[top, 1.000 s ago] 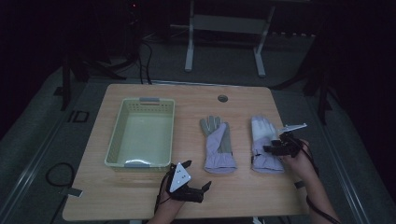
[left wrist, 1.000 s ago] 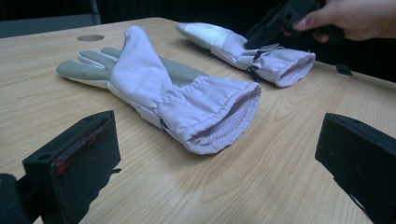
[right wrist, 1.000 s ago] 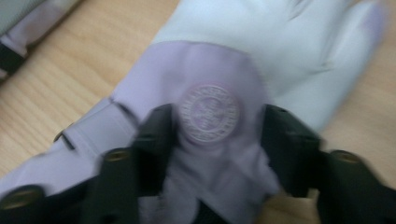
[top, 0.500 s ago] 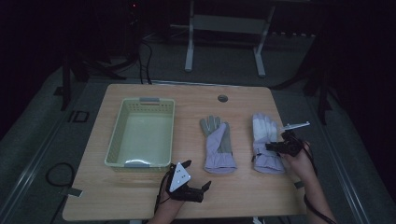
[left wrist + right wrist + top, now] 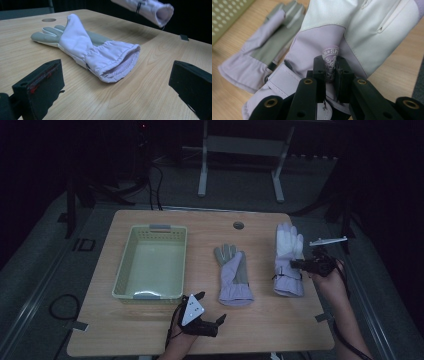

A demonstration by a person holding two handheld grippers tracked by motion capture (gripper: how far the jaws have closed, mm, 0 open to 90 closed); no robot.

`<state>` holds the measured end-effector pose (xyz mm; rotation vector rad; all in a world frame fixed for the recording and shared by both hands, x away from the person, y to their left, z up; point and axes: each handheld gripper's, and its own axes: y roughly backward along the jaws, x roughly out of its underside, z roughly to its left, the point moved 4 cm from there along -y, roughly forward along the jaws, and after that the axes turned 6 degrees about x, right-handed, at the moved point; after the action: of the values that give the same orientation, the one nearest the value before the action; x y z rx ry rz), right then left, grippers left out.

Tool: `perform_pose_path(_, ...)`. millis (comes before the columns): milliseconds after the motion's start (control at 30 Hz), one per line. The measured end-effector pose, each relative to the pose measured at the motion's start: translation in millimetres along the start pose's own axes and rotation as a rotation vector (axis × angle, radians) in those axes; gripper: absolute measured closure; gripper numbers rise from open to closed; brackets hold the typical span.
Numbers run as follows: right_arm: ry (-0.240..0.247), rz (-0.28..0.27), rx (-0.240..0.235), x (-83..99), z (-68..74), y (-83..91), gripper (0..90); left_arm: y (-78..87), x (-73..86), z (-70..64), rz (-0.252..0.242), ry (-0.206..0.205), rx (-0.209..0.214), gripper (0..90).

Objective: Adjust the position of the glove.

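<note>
Two lilac-and-grey gloves are on a wooden table (image 5: pixel 260 330). One glove (image 5: pixel 232 275) (image 5: pixel 95 47) lies flat at the middle, cuff toward me. My left gripper (image 5: pixel 212 306) (image 5: pixel 116 85) sits low near the front edge, open, jaws wide apart just short of that cuff. My right gripper (image 5: pixel 296 265) (image 5: pixel 330 68) is shut on a fold of lilac fabric on the back of the other glove (image 5: pixel 289 255) (image 5: pixel 362 27). That glove (image 5: pixel 147 8) hangs above the table, with its shadow below it.
A pale green perforated basket (image 5: pixel 125 270) (image 5: pixel 227 12) stands empty on the left half of the table. A round cable hole (image 5: pixel 238 225) is near the far edge. A metal stand (image 5: pixel 240 150) is on the floor beyond the table.
My right gripper has raised the right glove off the table and shifted it slightly away from me. The left gripper and the middle glove have stayed put.
</note>
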<state>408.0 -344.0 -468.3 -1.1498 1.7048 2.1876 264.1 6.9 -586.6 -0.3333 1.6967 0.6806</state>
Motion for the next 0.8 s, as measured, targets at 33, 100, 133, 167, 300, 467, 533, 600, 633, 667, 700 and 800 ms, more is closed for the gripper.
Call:
perform_pose_path(33, 0.000, 0.000, 0.000, 0.0, 0.0, 0.0, 81.0, 0.0, 0.0, 0.0, 0.000, 0.000, 0.000, 0.0)
perform_pose_path(100, 0.001, -0.016, 0.000, -5.3, 3.8, 6.1, 81.1, 0.0, 0.0, 0.0, 0.000, -0.001, 0.000, 0.1)
perform_pose_path(133, 0.008, -0.025, -0.002, -8.6, 6.9, 9.6, 81.0, 0.0, 0.0, -0.1, 0.000, -0.001, -0.001, 0.1)
perform_pose_path(167, 0.011, -0.029, -0.003, -13.9, 11.8, 14.6, 81.0, 0.0, 0.0, -0.1, 0.001, -0.001, -0.001, 0.1)
perform_pose_path(300, 0.021, -0.039, -0.003, -21.4, 19.2, 20.0, 81.0, -0.1, 0.0, -0.1, 0.001, -0.001, -0.002, 0.1)
perform_pose_path(467, 0.049, -0.071, -0.003, -35.7, 39.6, 25.8, 81.0, -0.1, 0.0, -0.3, 0.000, -0.002, -0.001, 0.0)
perform_pose_path(533, 0.051, -0.080, -0.012, -41.0, 48.8, 26.8, 81.0, 0.0, 0.0, -0.3, 0.000, -0.002, -0.001, 0.1)
perform_pose_path(600, 0.063, -0.081, -0.018, -46.2, 58.4, 26.3, 81.0, 0.0, 0.0, -0.3, 0.000, -0.004, -0.002, 0.1)
perform_pose_path(633, 0.089, -0.070, -0.019, -50.8, 68.3, 24.7, 80.9, 0.0, 0.0, -0.4, 0.000, -0.004, -0.001, 0.1)
perform_pose_path(667, 0.089, -0.070, -0.019, -50.8, 68.3, 24.7, 80.9, 0.0, 0.0, -0.4, 0.000, -0.004, -0.001, 0.0)
perform_pose_path(700, 0.092, -0.069, -0.012, -52.4, 71.8, 24.1, 80.9, 0.0, 0.0, -0.4, 0.000, -0.004, 0.000, 0.0)
perform_pose_path(800, 0.087, -0.063, -0.025, -59.4, 86.3, 19.6, 80.9, 0.0, 0.0, -0.4, -0.001, -0.004, 0.001, 0.0)
